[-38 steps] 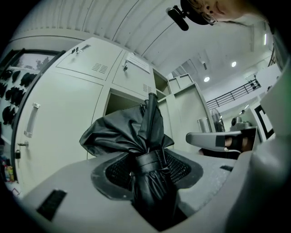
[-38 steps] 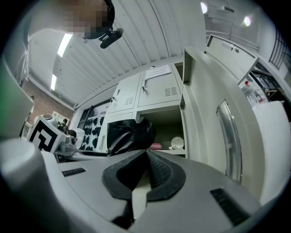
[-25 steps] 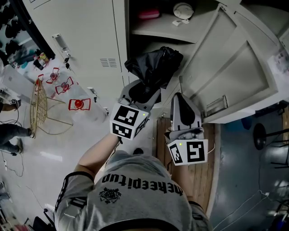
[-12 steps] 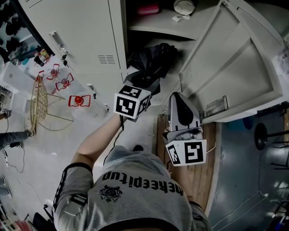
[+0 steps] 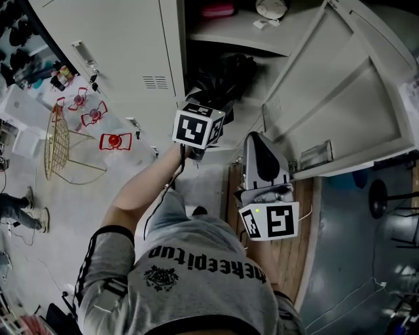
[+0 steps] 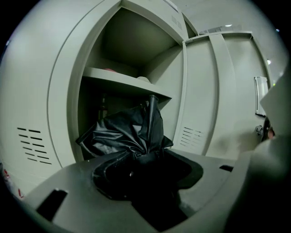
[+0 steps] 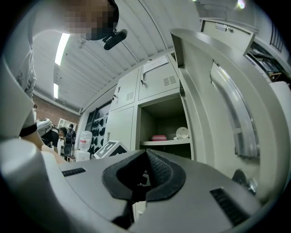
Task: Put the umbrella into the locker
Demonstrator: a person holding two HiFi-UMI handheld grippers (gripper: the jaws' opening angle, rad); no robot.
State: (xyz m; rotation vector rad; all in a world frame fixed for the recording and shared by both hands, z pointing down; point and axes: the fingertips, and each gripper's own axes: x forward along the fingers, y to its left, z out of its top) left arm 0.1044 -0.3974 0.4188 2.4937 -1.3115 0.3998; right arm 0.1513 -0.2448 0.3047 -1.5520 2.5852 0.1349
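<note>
You are stretching your left arm (image 5: 141,191) out from your body toward the open locker (image 5: 171,59), and the left gripper (image 5: 208,103) at its end is reaching into the mouth of the lower compartment, just under the shelf (image 5: 243,43). Its jaws are clamping the bunched black fabric of the umbrella (image 6: 132,135). In the left gripper view the umbrella is rising out of the jaws with its tip pointing up in front of the shelf edge. From the head view the umbrella (image 5: 227,73) is sitting in the dark opening below the shelf, though whether it is resting on anything cannot be told. You are keeping the right gripper (image 5: 259,139) pulled in close to your body, lower than the left and well apart from the umbrella, beside the swung-open locker door (image 5: 340,98). Its jaws are sitting together with nothing between them. You are working with two grippers, one umbrella and one open door. Three things are lying on the shelf: a pink item (image 5: 218,10), a round white item (image 5: 270,8) and a small white piece (image 5: 266,25).
</note>
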